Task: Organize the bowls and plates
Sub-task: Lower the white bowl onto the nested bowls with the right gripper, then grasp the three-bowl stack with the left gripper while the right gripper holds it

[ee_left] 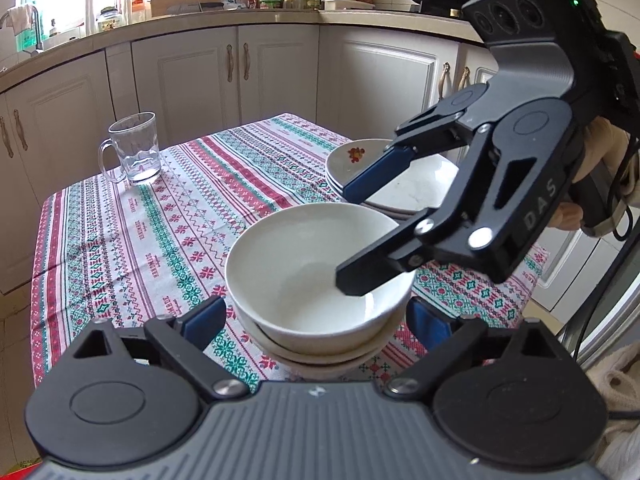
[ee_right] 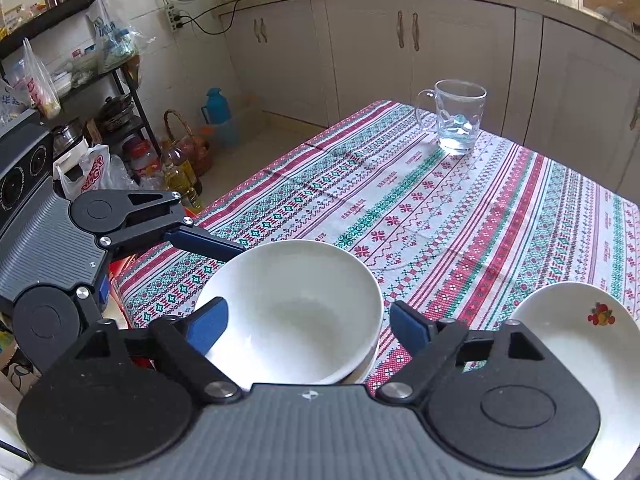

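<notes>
A stack of white bowls (ee_left: 304,272) stands on the patterned tablecloth near the table's front edge; it also shows in the right wrist view (ee_right: 296,312). A stack of white plates (ee_left: 416,184), the top one with a fruit print, lies just behind it, at the right in the right wrist view (ee_right: 580,344). My left gripper (ee_left: 318,316) is open, its fingers on either side of the bowl stack. My right gripper (ee_right: 308,326) is open above the top bowl, one finger over its inside, and shows in the left wrist view (ee_left: 354,236).
A clear glass mug (ee_left: 134,150) stands at the far corner of the table (ee_left: 120,240), also in the right wrist view (ee_right: 456,120). White kitchen cabinets (ee_left: 240,80) ring the table. A rack with bags and pots (ee_right: 80,92) stands on the floor beside it.
</notes>
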